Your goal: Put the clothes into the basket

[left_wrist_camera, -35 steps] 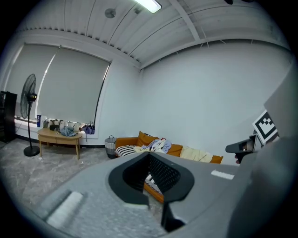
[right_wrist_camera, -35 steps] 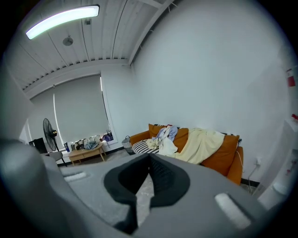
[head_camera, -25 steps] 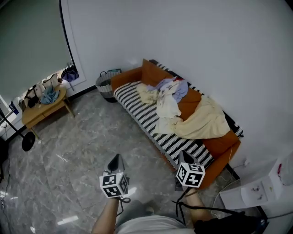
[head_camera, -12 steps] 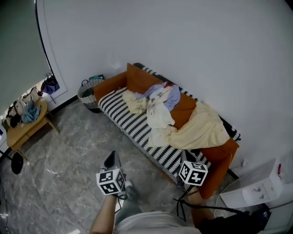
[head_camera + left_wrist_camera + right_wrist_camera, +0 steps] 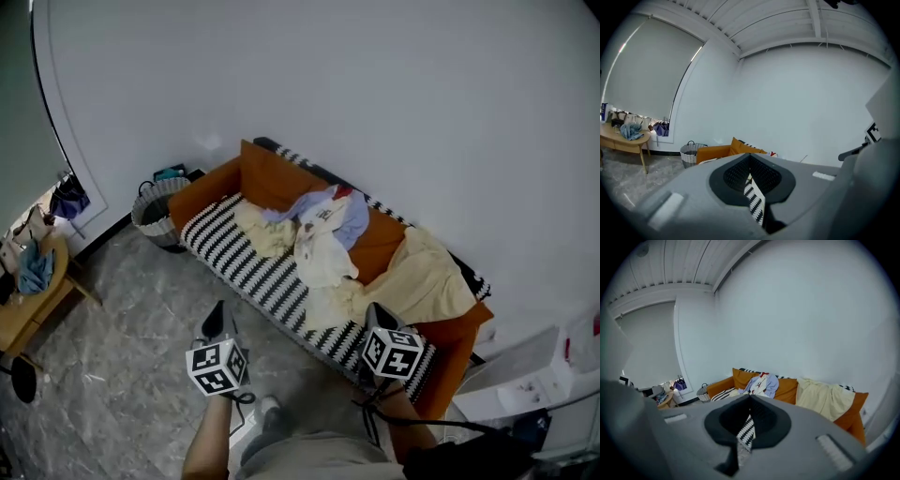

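i'm watching a person stand on the marble floor [image 5: 112,375] facing an orange sofa [image 5: 246,264] against the white wall [image 5: 375,84]. both arms are out in front. the left tongs [image 5: 217,317] point toward twelve o'clock over the floor, just short of the sofa's striped seat. their jaws are pressed together down to a thin slit, with nothing between them. the right tongs [image 5: 376,314] hover over the near edge of the seat at about four o'clock, jaws likewise closed and empty. each carries its marker cube behind the tips.

the clothes [image 5: 323,230] lie in a loose heap in the middle of the sofa: pale yellow and white pieces, with a lilac one on top leaning on the backrest. a cream blanket [image 5: 427,281] is draped over the sofa's end at three o'clock, just beside the heap. the basket [image 5: 153,225] stands on the floor at ten o'clock, touching the sofa's far arm, well apart from both tongs. a small wooden desk [image 5: 19,314] sits at nine o'clock with a blue cloth [image 5: 36,267] on it.
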`<action>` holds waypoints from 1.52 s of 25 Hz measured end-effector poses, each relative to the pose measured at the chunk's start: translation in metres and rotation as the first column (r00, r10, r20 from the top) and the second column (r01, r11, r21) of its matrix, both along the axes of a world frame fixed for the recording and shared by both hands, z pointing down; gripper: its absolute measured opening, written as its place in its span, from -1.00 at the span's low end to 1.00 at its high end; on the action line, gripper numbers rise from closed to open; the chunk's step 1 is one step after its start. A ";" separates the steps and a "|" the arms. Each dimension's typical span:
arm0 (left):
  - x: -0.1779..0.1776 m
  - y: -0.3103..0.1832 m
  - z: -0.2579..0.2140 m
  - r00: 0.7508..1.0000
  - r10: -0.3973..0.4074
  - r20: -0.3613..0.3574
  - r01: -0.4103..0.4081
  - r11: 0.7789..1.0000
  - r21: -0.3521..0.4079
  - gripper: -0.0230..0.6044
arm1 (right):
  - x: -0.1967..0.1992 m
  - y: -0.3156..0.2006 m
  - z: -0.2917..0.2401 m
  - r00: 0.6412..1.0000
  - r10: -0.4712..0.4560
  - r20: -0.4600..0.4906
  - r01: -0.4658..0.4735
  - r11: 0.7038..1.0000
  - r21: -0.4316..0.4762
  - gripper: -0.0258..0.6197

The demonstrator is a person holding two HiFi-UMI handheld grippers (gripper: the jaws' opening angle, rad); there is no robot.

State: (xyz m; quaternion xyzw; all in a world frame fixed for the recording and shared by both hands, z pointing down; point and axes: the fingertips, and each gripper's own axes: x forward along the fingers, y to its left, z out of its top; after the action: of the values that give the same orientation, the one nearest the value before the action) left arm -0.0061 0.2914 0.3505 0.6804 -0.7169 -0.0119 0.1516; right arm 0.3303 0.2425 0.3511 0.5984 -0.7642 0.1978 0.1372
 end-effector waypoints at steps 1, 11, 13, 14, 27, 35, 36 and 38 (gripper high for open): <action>-0.005 -0.010 0.005 1.000 0.008 -0.001 -0.008 1.000 -0.007 -0.93 | -0.005 -0.005 0.002 1.000 0.006 -0.007 -0.006 1.000 -0.008 -0.91; 0.017 -0.072 0.041 0.992 0.126 -0.019 -0.127 0.989 -0.071 -0.93 | 0.015 -0.051 0.028 0.992 0.123 -0.034 -0.125 0.991 -0.047 -0.91; 0.027 -0.084 0.041 0.989 0.150 -0.002 -0.150 0.986 -0.076 -0.93 | 0.020 -0.060 0.031 0.991 0.132 -0.023 -0.133 0.990 -0.048 -0.91; 0.032 -0.088 0.041 0.988 0.157 0.001 -0.157 0.984 -0.081 -0.93 | 0.023 -0.064 0.033 0.990 0.137 -0.019 -0.138 0.989 -0.054 -0.91; 0.140 -0.160 0.056 0.938 0.346 -0.011 -0.345 0.931 -0.117 -0.93 | 0.131 -0.069 0.049 0.943 0.332 -0.030 -0.333 0.938 -0.096 -0.91; 0.184 -0.180 0.095 0.909 0.416 -0.001 -0.407 0.889 -0.211 -0.93 | 0.156 -0.065 0.102 0.931 0.364 -0.023 -0.361 0.910 -0.202 -0.91; 0.186 -0.182 0.102 0.909 0.416 0.001 -0.405 0.886 -0.227 -0.93 | 0.156 -0.068 0.110 0.934 0.356 -0.024 -0.353 0.910 -0.216 -0.91; 0.189 -0.187 0.117 0.910 0.415 0.004 -0.400 0.880 -0.257 -0.93 | 0.156 -0.078 0.128 0.940 0.340 -0.027 -0.336 0.911 -0.240 -0.91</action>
State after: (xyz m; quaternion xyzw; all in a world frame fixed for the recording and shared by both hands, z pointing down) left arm 0.1832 0.1043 0.4677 0.7913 -0.5575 0.1309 0.2143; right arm 0.4859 0.1648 0.4790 0.6986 -0.6206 0.3146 0.1665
